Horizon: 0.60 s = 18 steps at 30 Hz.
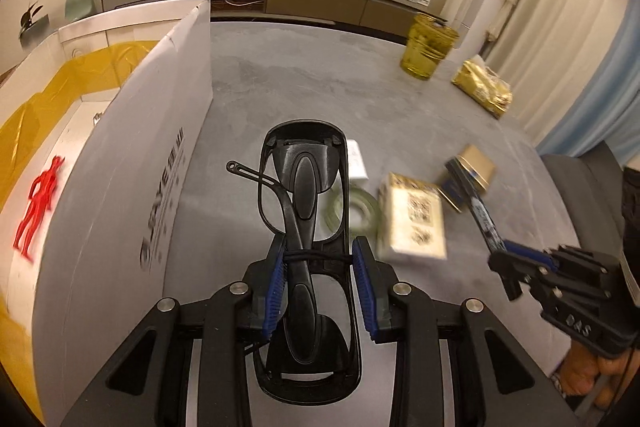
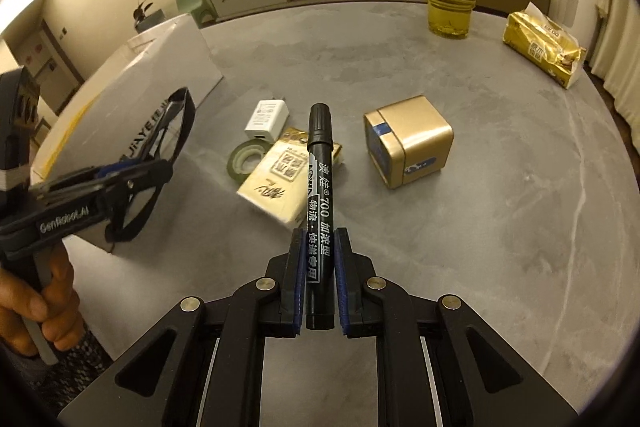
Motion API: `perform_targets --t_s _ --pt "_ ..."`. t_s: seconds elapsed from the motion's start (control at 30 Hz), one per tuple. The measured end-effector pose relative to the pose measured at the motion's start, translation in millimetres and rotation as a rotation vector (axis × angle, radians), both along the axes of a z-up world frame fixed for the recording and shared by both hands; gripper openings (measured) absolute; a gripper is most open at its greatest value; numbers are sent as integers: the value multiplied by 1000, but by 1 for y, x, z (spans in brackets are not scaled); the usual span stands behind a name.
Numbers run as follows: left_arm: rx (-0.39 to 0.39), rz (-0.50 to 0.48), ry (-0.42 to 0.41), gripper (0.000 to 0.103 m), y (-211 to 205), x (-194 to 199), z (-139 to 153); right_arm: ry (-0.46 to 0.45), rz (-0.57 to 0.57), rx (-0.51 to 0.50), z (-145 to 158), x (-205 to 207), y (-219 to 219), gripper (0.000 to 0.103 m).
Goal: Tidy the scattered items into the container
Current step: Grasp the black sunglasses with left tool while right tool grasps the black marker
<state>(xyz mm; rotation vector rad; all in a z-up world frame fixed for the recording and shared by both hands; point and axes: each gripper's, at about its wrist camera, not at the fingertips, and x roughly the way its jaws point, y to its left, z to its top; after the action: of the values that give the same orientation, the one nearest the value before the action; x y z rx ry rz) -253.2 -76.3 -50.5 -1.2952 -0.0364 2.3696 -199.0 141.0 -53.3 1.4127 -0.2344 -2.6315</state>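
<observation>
Two grippers loaded. Grey table [image 2: 480, 227] carries white cardboard box [image 1: 132, 195], gold tin [image 2: 408, 143], tissue pack [image 2: 288, 179], tape roll [image 2: 246, 161] and white charger [image 2: 266, 119], clustered right of the box. Left gripper [image 1: 318, 287] clamps black sunglasses [image 1: 308, 227] beside box wall. Right gripper [image 2: 319, 283] pinches black marker [image 2: 319, 195] above tissue pack. Box interior mostly hidden.

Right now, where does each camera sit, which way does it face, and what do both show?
Left wrist: on the left hand-held gripper, looking along its fingers at the sunglasses it grips, box to the left; the right hand-held gripper shows at right.
Right wrist: on the right hand-held gripper, looking over its gripped marker across the table; the left gripper and a hand show.
Shared: tape roll, gold tin.
</observation>
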Motion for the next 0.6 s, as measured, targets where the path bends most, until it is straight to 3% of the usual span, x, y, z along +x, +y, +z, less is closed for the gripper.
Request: perform_targets --t_s 0.6 --pt "41 -57 16 34 -26 84 28 18 21 -56 9 58 -43 14"
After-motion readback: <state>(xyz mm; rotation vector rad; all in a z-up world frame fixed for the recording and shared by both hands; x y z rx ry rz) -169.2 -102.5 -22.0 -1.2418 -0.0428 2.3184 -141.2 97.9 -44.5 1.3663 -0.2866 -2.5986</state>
